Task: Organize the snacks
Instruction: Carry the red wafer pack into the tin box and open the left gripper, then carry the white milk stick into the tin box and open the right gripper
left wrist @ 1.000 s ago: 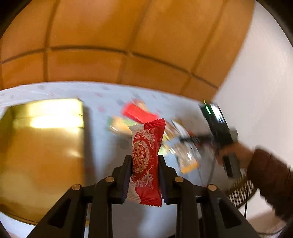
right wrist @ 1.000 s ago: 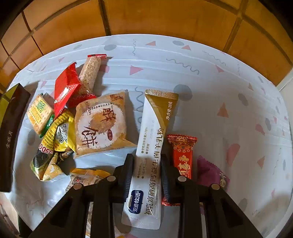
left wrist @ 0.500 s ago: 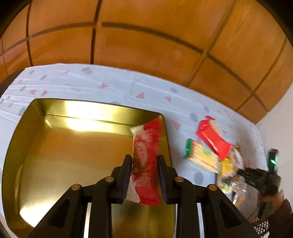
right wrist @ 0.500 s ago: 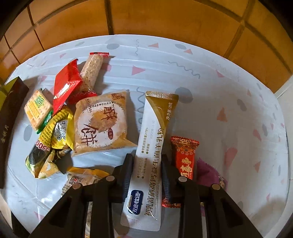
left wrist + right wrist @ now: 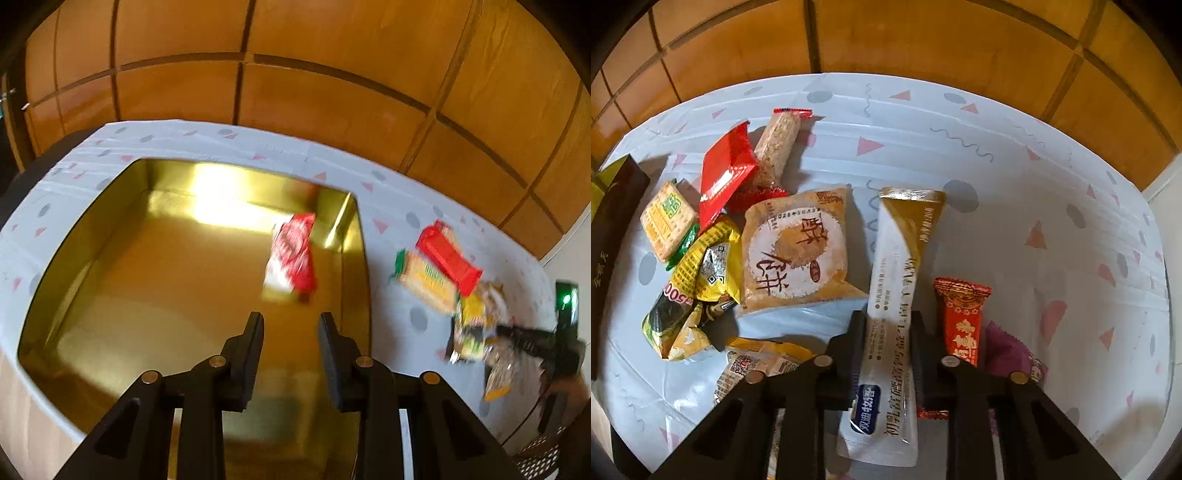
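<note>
Two grippers are mine: my left gripper [image 5: 291, 325], jaws just parted and empty, hangs over the red-and-white candy wrapper [image 5: 291, 258] inside the gold metal tin [image 5: 155, 266], while my right gripper [image 5: 888, 332] pinches the long white-and-gold sachet [image 5: 894, 302] above the desk [image 5: 1034, 206].

Gold tin [image 5: 110, 266]: polished metal, mirror-bright inside.
Table cover [image 5: 1015, 229]: thin plastic sheet, smooth, creased, printed.
Wall panels [image 5: 332, 74]: varnished wood, semi-gloss.
Red packet [image 5: 291, 254]: glossy plastic film.
White-and-gold sachet [image 5: 897, 295]: smooth satin foil.
Gripper fingers [image 5: 251, 354]: matt black plastic.
</note>
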{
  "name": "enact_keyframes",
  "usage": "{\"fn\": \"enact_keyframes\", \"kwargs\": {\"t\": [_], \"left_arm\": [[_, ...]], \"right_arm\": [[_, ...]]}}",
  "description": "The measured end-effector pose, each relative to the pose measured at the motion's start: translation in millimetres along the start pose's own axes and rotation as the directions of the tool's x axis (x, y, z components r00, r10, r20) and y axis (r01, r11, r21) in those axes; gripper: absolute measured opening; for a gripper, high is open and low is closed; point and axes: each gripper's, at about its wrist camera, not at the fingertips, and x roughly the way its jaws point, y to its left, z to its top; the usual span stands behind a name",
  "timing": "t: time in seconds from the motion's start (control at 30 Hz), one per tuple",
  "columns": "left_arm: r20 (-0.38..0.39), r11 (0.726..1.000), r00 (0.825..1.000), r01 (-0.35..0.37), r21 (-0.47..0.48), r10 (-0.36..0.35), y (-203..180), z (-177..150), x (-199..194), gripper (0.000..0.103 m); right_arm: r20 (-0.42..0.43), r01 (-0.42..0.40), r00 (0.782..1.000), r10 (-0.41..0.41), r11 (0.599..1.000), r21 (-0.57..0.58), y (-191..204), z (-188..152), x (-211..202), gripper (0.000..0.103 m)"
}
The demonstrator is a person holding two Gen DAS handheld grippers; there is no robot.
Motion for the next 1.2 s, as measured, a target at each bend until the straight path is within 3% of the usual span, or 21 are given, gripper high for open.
{"fn": "enact_keyframes", "kwargs": {"t": [0.27,0.47,0.57,0.63,0.73,0.8,0.97,1.1,1.17,1.2], "left_arm": [[0.064,1.000,0.998,-0.018,0.005,0.018,8.4,-16.2,-24.2,0.030],[0.113,1.000,0.993,-0.025,-0.012,0.026,20.8,-21.4,-38.2,0.030],[0.138,0.999,0.990,-0.033,-0.035,0.037,29.2,-22.7,-45.7,0.030],[0.151,0.998,0.987,-0.042,-0.053,0.050,36.7,-23.6,-49.9,0.030],[0.158,0.995,0.985,-0.060,-0.083,0.072,48.7,-24.3,-53.9,0.030],[0.162,0.992,0.983,-0.065,-0.104,0.081,56.5,-25.4,-56.9,0.030],[0.182,0.987,0.978,-0.078,-0.139,0.103,71.7,-28.1,-65.7,0.030],[0.183,0.984,0.977,-0.081,-0.159,0.110,81.8,-30.9,-69.6,0.030],[0.185,0.983,0.976,-0.086,-0.162,0.116,83.8,-32.8,-70.7,0.030],[0.181,0.983,0.977,-0.088,-0.164,0.117,84.9,-33.4,-70.1,0.030]], "right_arm": [[0.065,0.007,0.998,-0.012,0.996,0.088,-20.0,4.1,-24.1,0.020],[0.151,0.004,0.988,-0.024,0.991,0.133,-24.7,10.7,-65.9,0.020],[0.201,-0.042,0.979,0.018,0.992,0.116,-6.6,17.4,-89.0,0.020],[0.230,-0.115,0.969,0.090,0.988,0.100,13.2,20.8,-104.8,0.020],[0.245,-0.277,0.935,0.255,0.959,0.062,54.2,26.2,-120.3,0.020],[0.234,-0.386,0.900,0.367,0.922,0.038,85.4,28.2,-125.6,0.020],[0.161,-0.619,0.776,0.610,0.785,0.010,183.2,31.1,-128.2,0.020],[0.119,-0.673,0.737,0.666,0.738,0.042,245.3,35.8,-117.9,0.020],[0.105,-0.673,0.739,0.665,0.734,0.091,264.5,40.6,-108.9,0.020],[0.103,-0.683,0.730,0.676,0.715,0.148,271.5,43.9,-99.5,0.022]]}}
